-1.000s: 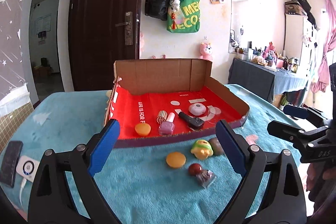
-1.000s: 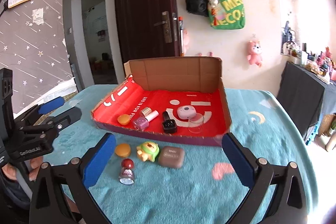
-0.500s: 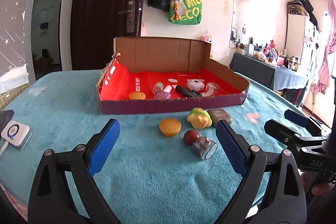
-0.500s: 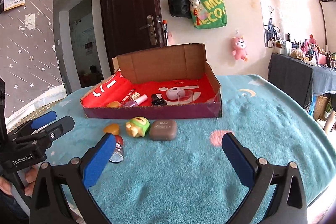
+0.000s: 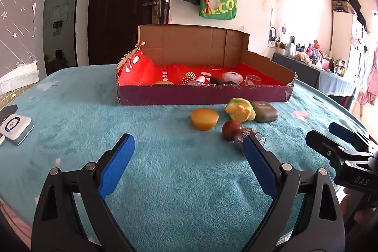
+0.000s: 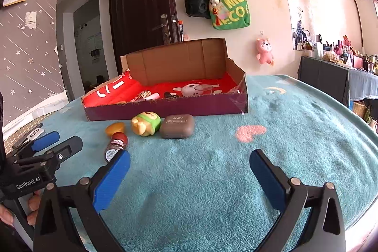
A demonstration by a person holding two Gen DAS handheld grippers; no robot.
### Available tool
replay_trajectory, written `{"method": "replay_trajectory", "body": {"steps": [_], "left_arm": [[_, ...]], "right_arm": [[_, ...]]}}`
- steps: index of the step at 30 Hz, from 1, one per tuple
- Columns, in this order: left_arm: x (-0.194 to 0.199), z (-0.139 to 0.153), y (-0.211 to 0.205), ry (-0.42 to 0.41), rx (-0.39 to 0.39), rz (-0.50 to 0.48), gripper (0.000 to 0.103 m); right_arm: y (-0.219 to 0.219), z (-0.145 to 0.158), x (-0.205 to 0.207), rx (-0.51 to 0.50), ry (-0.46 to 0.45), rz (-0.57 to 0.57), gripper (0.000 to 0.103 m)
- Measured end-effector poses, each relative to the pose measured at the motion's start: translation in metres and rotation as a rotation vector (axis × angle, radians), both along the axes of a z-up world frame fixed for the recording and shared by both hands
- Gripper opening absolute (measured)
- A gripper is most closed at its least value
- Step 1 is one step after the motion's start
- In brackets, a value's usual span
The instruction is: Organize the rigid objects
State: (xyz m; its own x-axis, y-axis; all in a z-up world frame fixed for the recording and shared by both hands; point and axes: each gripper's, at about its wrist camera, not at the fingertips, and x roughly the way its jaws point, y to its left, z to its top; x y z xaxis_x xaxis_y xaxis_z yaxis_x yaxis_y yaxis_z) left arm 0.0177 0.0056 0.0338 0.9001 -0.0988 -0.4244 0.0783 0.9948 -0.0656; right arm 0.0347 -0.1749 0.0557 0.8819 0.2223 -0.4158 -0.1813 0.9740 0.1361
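A cardboard box [image 5: 203, 96] with a red lining stands on the teal cloth and holds several small items. In front of it lie an orange puck [image 5: 204, 118], a green-and-yellow toy [image 5: 239, 109], a grey-brown case [image 5: 264, 111] and a red-capped glitter bottle [image 5: 238, 132] on its side. The same things show in the right wrist view: box [image 6: 165, 108], puck [image 6: 115, 128], toy [image 6: 146, 123], case [image 6: 177, 126], bottle [image 6: 115, 145]. My left gripper [image 5: 187, 169] is open, low over the cloth, short of the objects. My right gripper [image 6: 189, 181] is open and empty, to their right.
A white device [image 5: 15, 126] and a dark phone [image 5: 8, 110] lie at the cloth's left edge. Behind the box are a dark door [image 5: 132, 4], hanging bags [image 5: 217, 2] and a cluttered side table [image 5: 314, 70]. A pink heart patch [image 6: 250, 132] marks the cloth.
Both grippers have dropped lower towards the cloth. The box and loose objects now appear from a flatter angle. Nothing was picked up; both stay open.
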Motion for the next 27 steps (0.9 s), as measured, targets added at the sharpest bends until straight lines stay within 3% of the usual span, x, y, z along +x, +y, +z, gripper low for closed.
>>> {"method": "replay_trajectory", "body": {"steps": [27], "left_arm": [[0.009,-0.008,0.001,0.031,-0.011,0.003,0.094]], "right_arm": [[-0.002,-0.013,0.007,0.007,0.037,-0.007,0.103]]}}
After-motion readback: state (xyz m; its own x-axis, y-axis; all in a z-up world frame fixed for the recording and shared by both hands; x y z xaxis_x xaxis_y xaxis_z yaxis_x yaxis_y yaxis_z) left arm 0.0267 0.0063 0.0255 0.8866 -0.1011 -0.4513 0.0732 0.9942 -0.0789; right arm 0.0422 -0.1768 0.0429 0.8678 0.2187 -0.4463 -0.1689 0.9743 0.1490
